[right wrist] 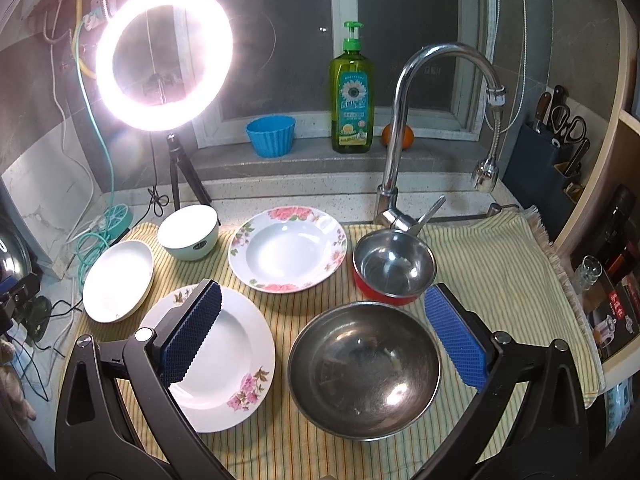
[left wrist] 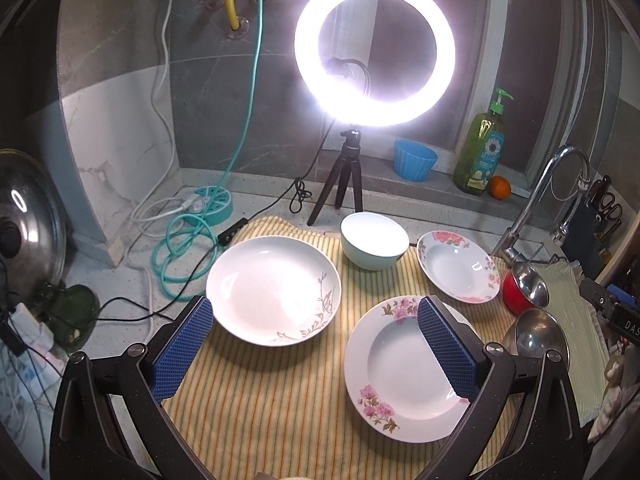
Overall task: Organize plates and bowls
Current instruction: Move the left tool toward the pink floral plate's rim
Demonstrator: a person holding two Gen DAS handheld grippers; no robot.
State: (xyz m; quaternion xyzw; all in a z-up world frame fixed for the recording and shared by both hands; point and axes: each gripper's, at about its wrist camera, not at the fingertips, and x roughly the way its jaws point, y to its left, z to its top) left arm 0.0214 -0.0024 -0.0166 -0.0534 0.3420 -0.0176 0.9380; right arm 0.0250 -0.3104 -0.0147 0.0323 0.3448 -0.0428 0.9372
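On a striped cloth [left wrist: 280,400] [right wrist: 500,272] lie a white plate with a grey leaf pattern [left wrist: 274,290] [right wrist: 118,280], a near pink-flower plate [left wrist: 400,368] [right wrist: 228,360], a far pink-flower plate [left wrist: 458,266] [right wrist: 288,248], a pale green bowl [left wrist: 374,246] [right wrist: 189,232], a large steel bowl [right wrist: 364,364] [left wrist: 534,334] and a red steel-lined bowl [right wrist: 394,266] [left wrist: 524,286]. My left gripper [left wrist: 316,320] is open and empty, above the cloth between the two near plates. My right gripper [right wrist: 324,308] is open and empty, above the large steel bowl.
A lit ring light on a tripod [left wrist: 340,184] [right wrist: 180,176] stands behind the cloth. A tap [right wrist: 396,140], a soap bottle [right wrist: 352,100], a blue cup [right wrist: 270,136] and an orange [left wrist: 500,188] are at the back. Cables [left wrist: 180,248] and a pot lid [left wrist: 24,220] lie left.
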